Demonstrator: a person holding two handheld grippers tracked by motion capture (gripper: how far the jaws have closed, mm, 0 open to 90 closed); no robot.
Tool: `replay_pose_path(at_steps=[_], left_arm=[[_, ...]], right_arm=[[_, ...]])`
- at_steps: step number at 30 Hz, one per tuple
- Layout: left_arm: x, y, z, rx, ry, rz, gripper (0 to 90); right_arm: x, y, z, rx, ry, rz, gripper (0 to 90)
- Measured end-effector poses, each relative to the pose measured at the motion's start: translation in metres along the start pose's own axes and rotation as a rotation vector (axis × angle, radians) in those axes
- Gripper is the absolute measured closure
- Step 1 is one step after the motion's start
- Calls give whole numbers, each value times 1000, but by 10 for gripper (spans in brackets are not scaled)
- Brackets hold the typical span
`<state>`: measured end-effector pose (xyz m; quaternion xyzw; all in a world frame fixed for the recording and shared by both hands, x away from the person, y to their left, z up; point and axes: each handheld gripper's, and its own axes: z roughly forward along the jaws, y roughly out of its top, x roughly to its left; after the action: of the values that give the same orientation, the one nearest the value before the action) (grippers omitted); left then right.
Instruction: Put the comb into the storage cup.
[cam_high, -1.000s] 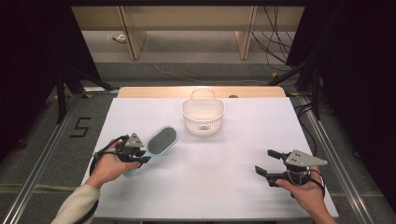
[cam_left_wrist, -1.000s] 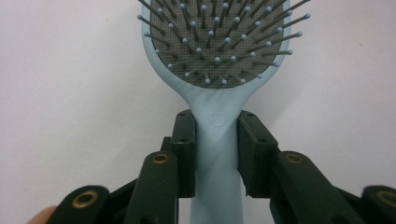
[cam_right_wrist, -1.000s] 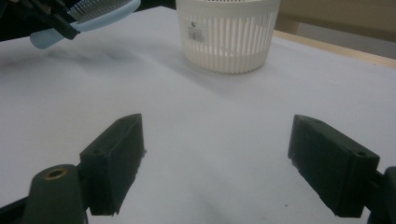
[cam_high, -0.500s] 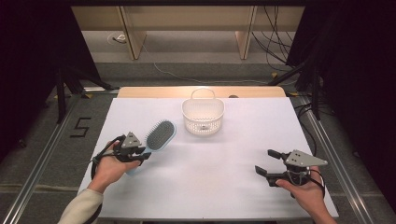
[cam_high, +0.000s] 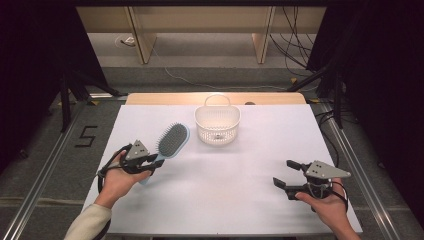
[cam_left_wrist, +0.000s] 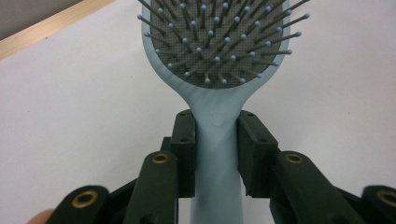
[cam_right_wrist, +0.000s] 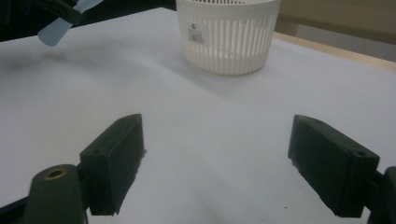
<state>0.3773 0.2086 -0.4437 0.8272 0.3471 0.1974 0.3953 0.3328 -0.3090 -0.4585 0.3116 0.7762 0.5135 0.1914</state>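
At the left of the high view, the left tongs (cam_high: 152, 161) are clamped on the handle of the pale blue hairbrush (cam_high: 171, 141), its bristled head pointing toward the upper right, seemingly just above the white desk (cam_high: 235, 200). The right tongs (cam_high: 287, 172), lower right, stand wide open with nothing between the jaws. The white basket (cam_high: 217, 125) sits at upper centre, near the brush head.

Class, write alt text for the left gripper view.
The left gripper clamps the handle of a light blue hairbrush between its two black jaws. The bristled head points away over the white table.
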Motion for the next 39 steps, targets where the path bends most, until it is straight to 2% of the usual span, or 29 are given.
replay_pose_path(at_steps=[6, 17, 39], left_arm=[[1, 0, -2, -15, 6, -11, 698], [2, 4, -6, -76, 17, -43, 698], [2, 11, -11, -172, 53, -70, 698]], right_arm=[[0, 0, 0, -3, 2, -2, 194], [0, 0, 0, -2, 4, -3, 194], [0, 0, 0, -4, 5, -1, 194]])
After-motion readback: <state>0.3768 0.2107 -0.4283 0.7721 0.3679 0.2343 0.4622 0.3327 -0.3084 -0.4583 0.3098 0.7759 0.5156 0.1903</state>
